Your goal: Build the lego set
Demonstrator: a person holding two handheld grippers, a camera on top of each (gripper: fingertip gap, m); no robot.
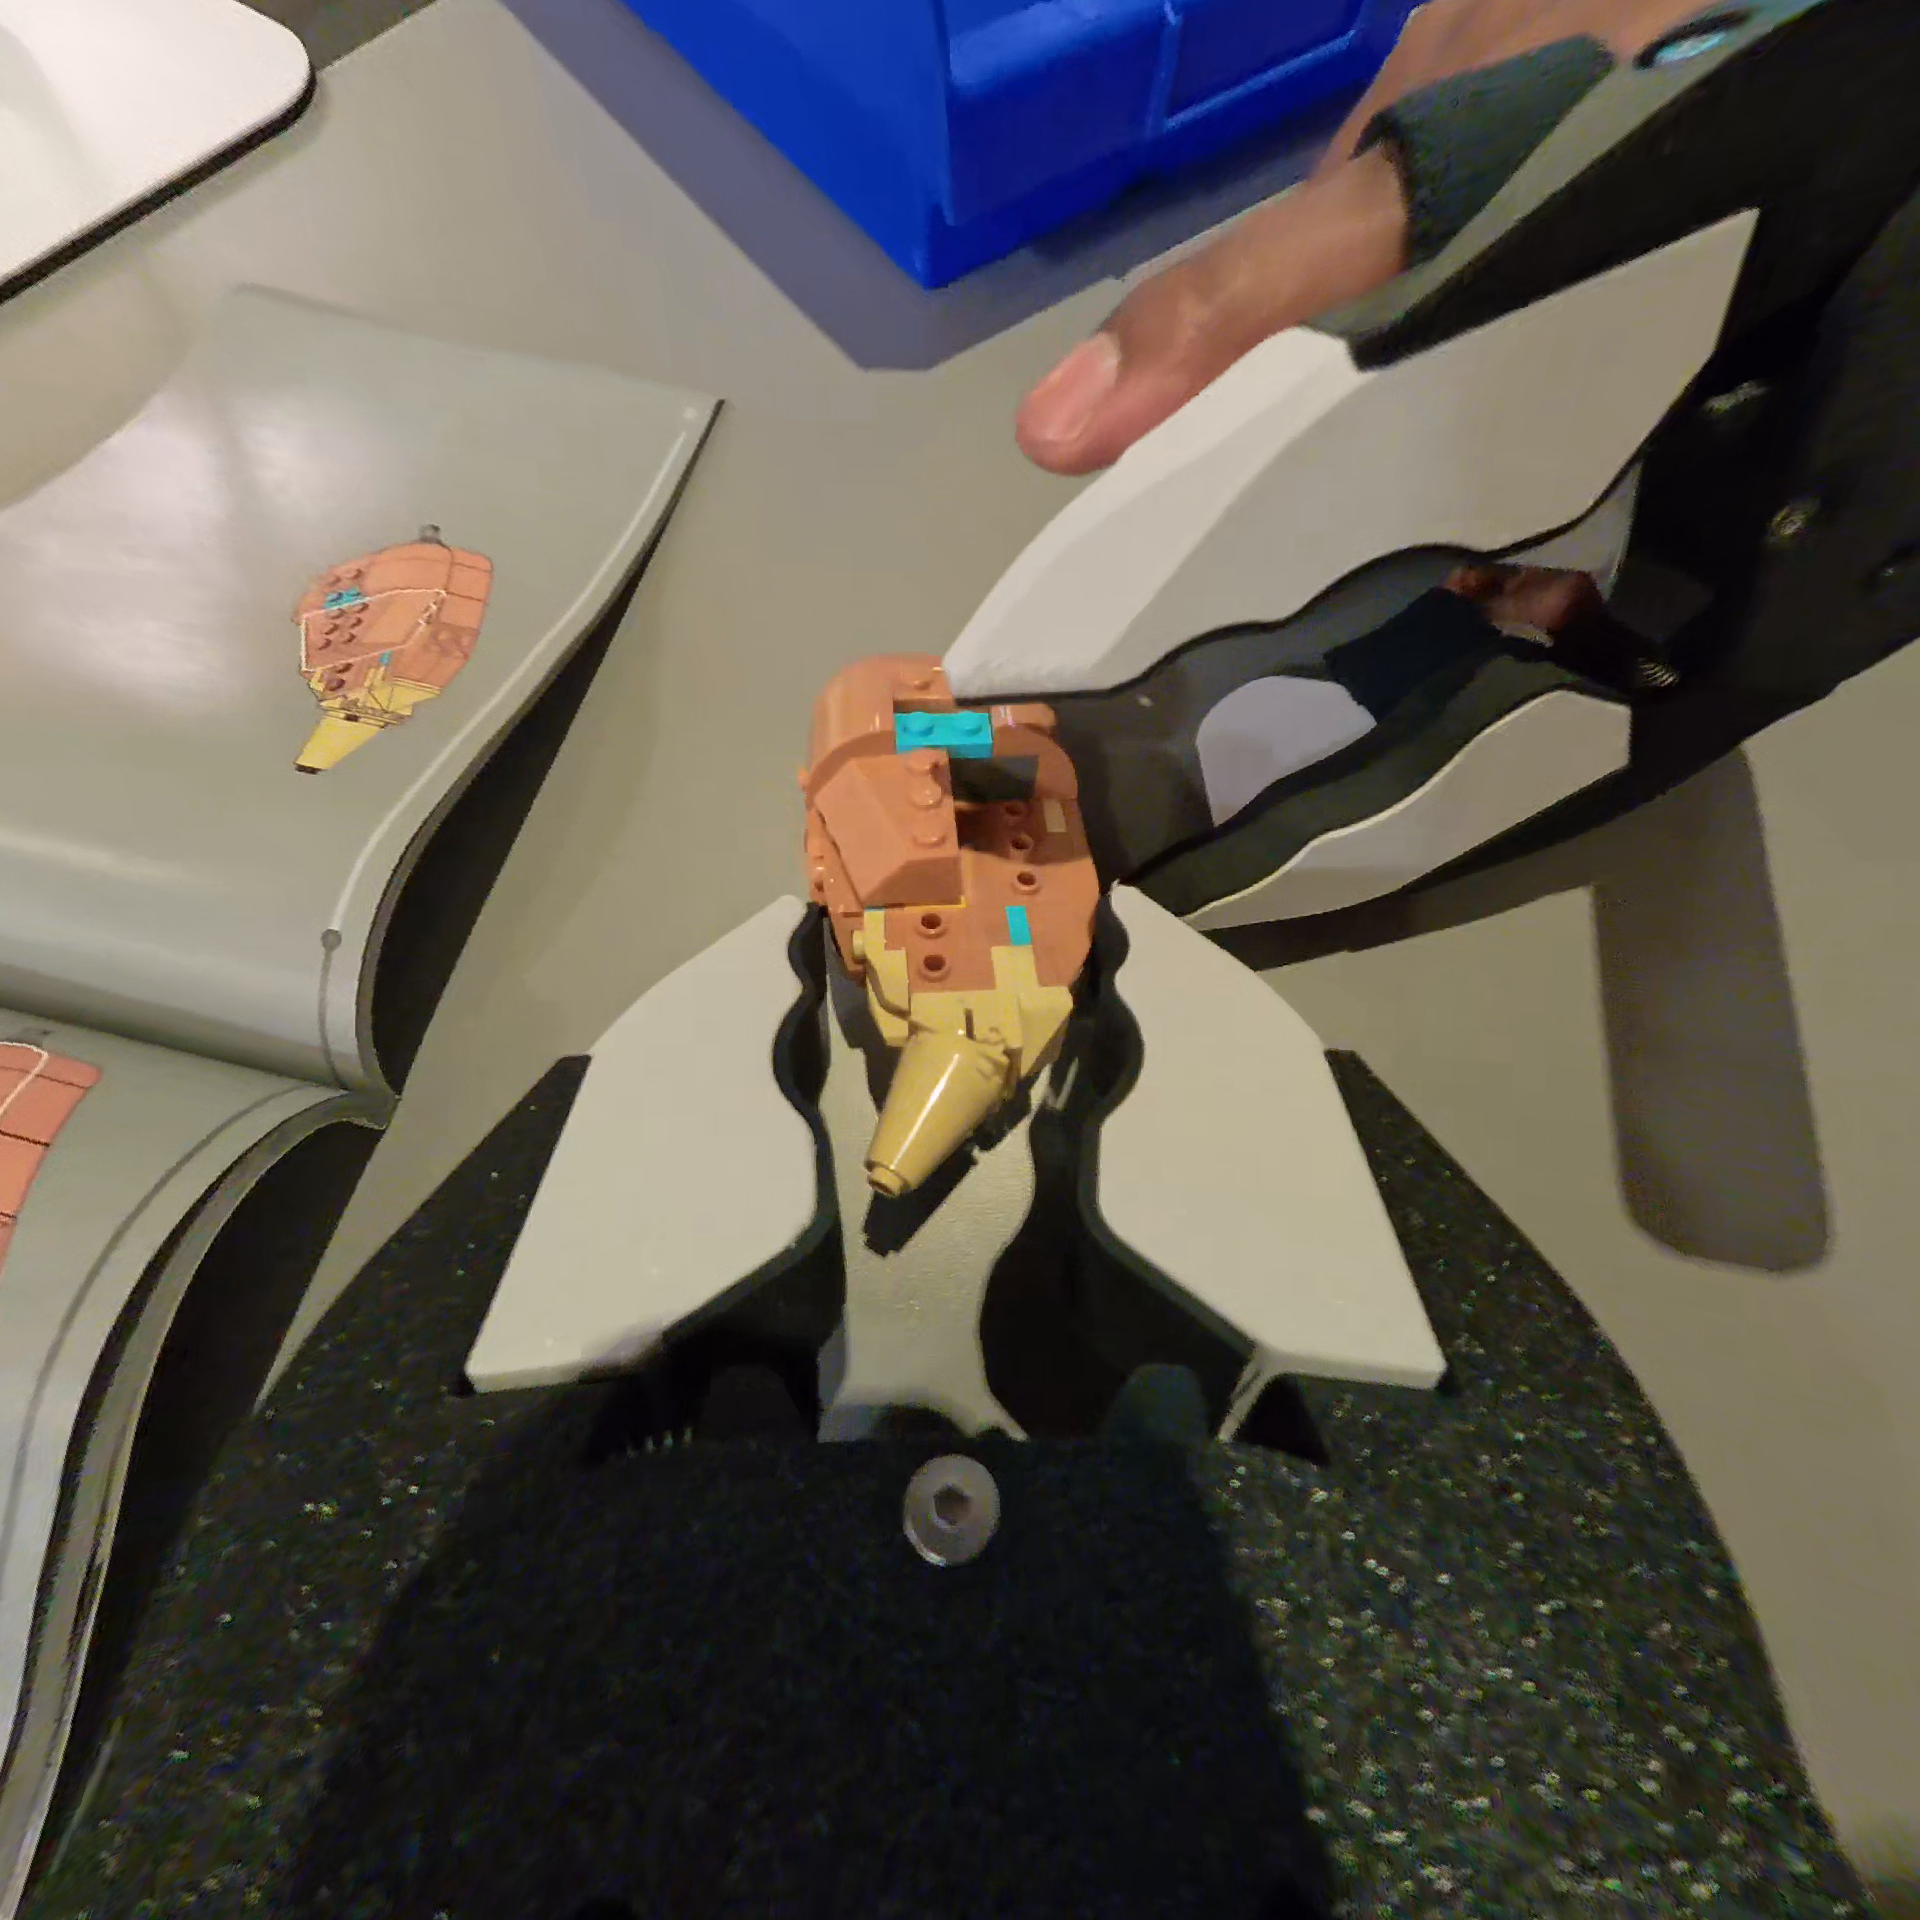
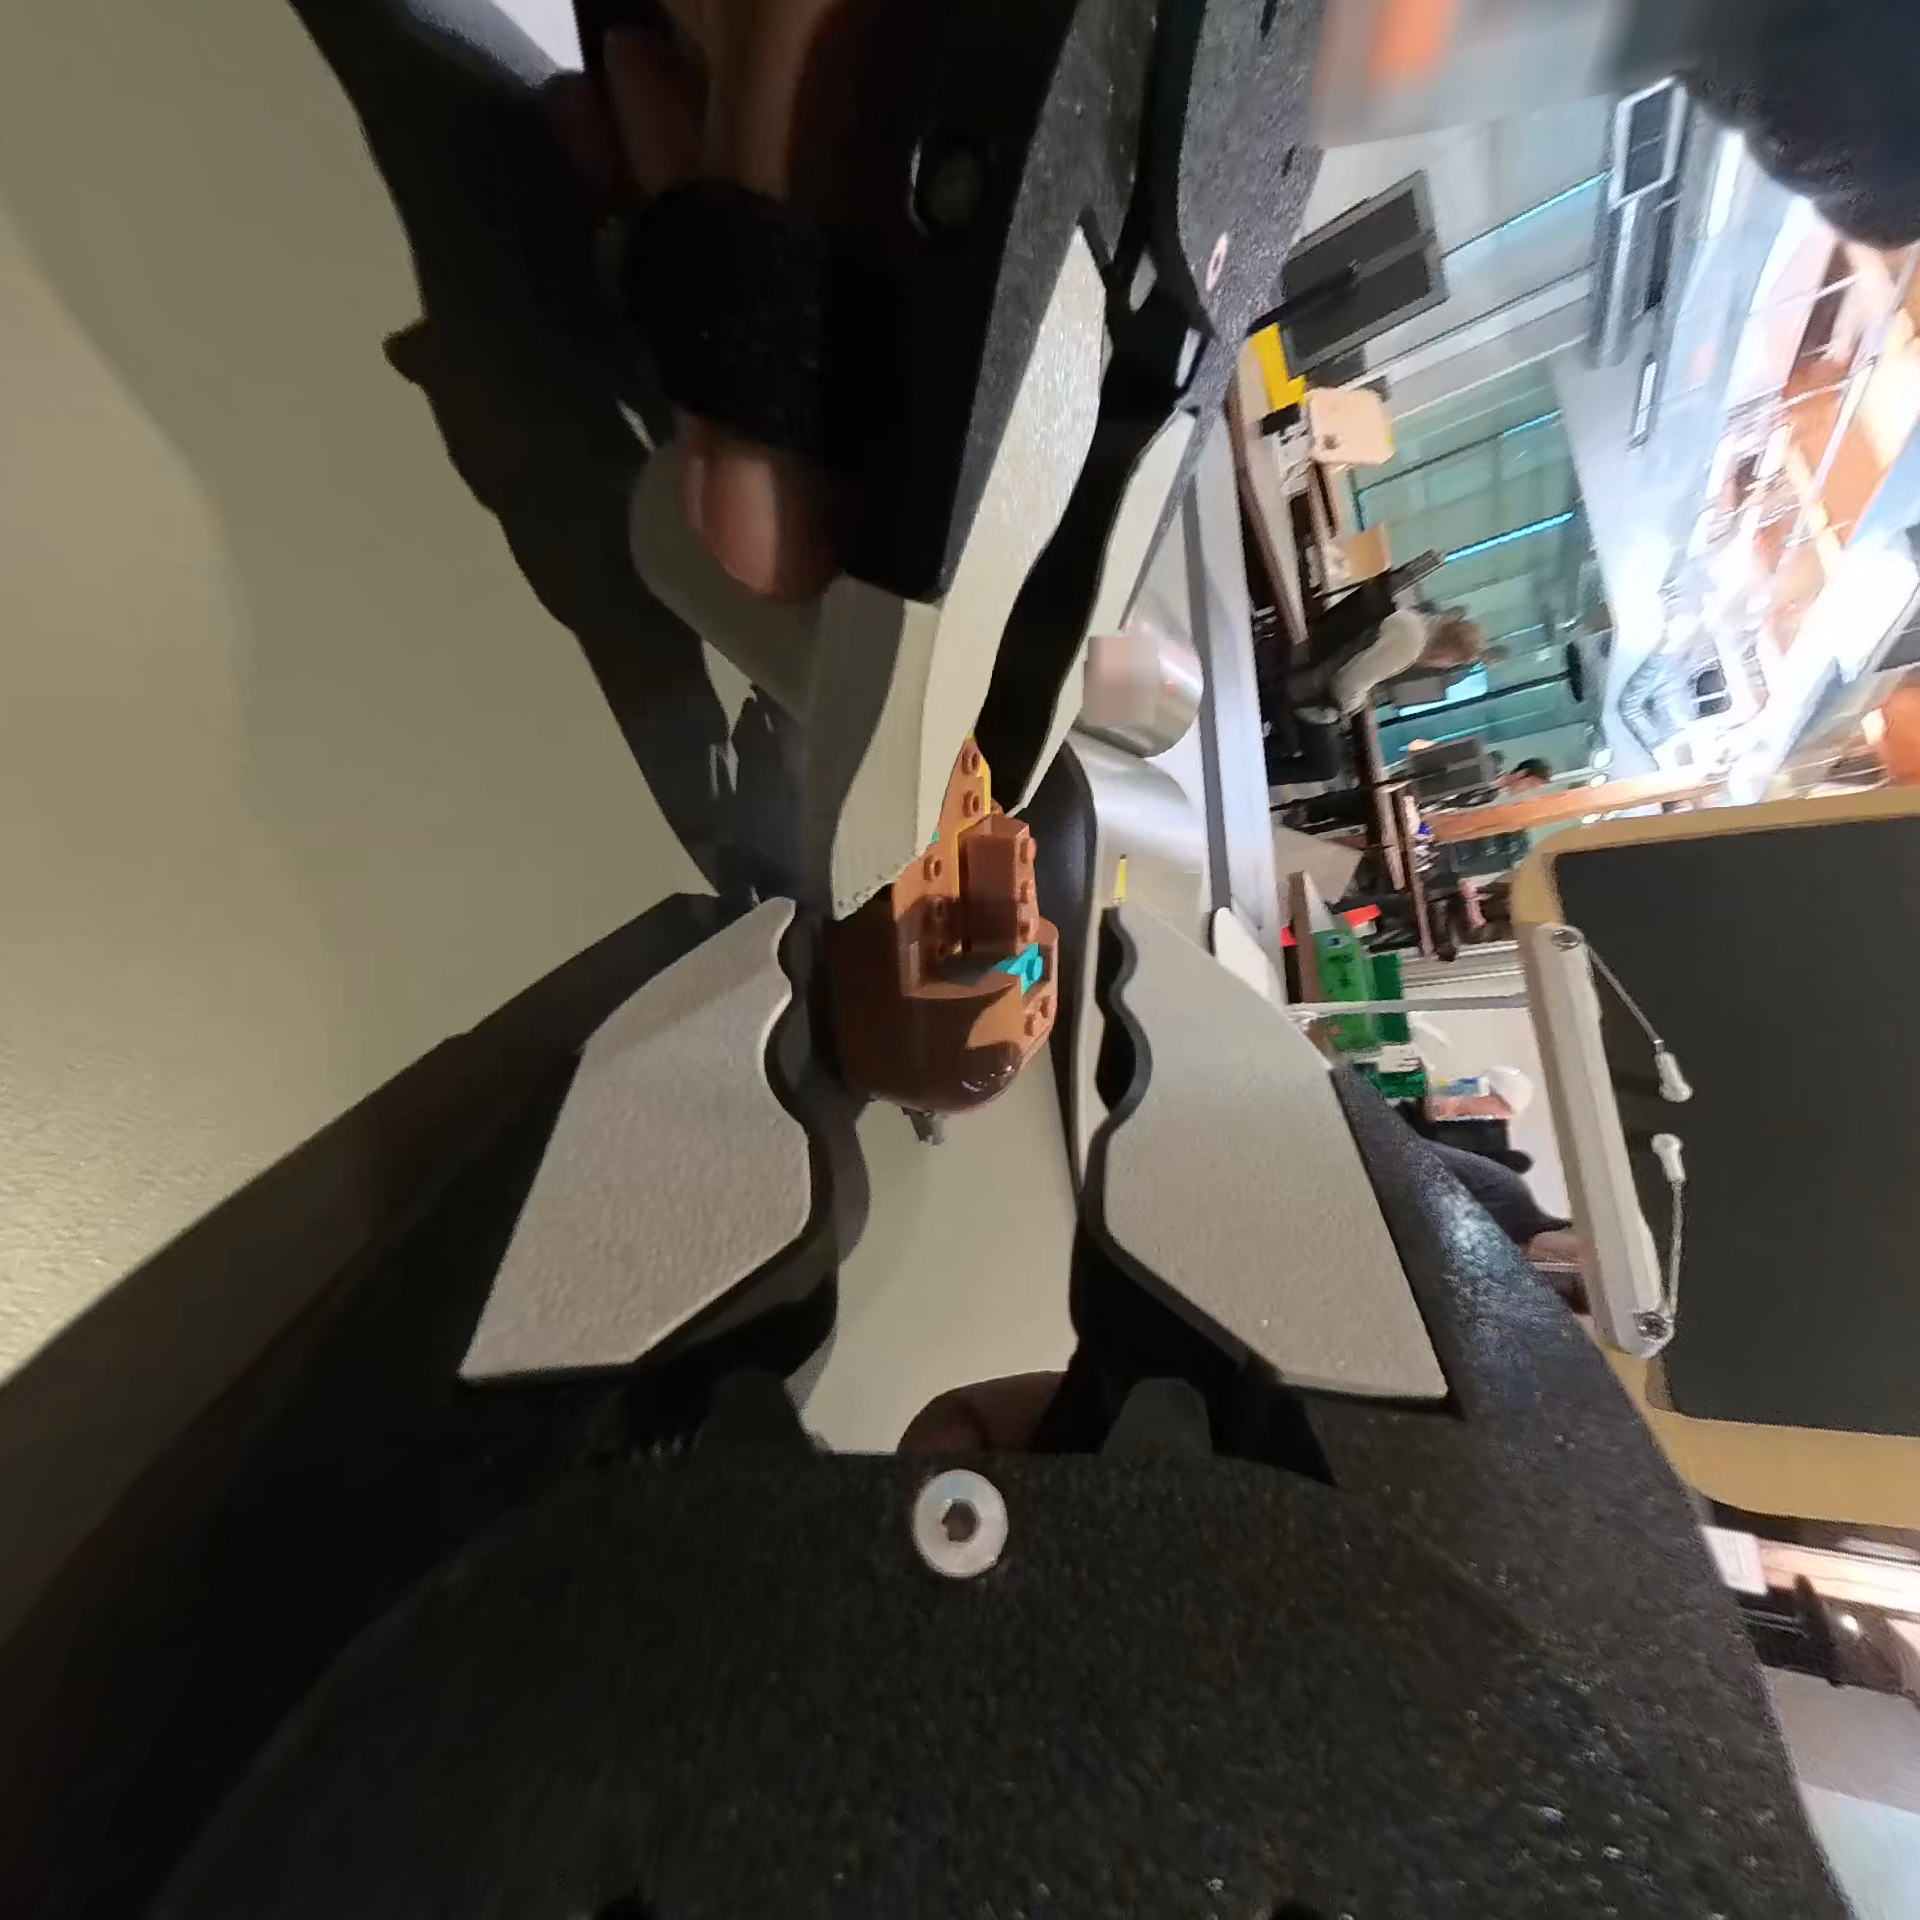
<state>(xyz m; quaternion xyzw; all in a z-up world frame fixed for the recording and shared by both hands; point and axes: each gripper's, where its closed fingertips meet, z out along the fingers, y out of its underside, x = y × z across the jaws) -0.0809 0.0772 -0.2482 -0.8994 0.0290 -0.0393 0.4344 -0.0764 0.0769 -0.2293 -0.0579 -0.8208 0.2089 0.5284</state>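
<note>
While your left gripper (image 1: 951, 997) clamps the tan, cone-tipped end of the lego model (image 1: 940, 883) between its fingers, lifted off the bench (image 1: 727, 260), the rounded brown end points away from you. Your right gripper (image 1: 1023, 769) reaches in from the far right with its fingers apart; in its own view one finger touches the brown end and the other stands clear, so it grips nothing yet. I judge this a mid-build step: seating or pressing bricks near the teal plate (image 1: 940, 730) on top. The open instruction booklet (image 1: 343, 665) lies left of your left fingers. Next, close or press the right fingers squarely on the brown end while the left holds firm, or the model may twist.
</note>
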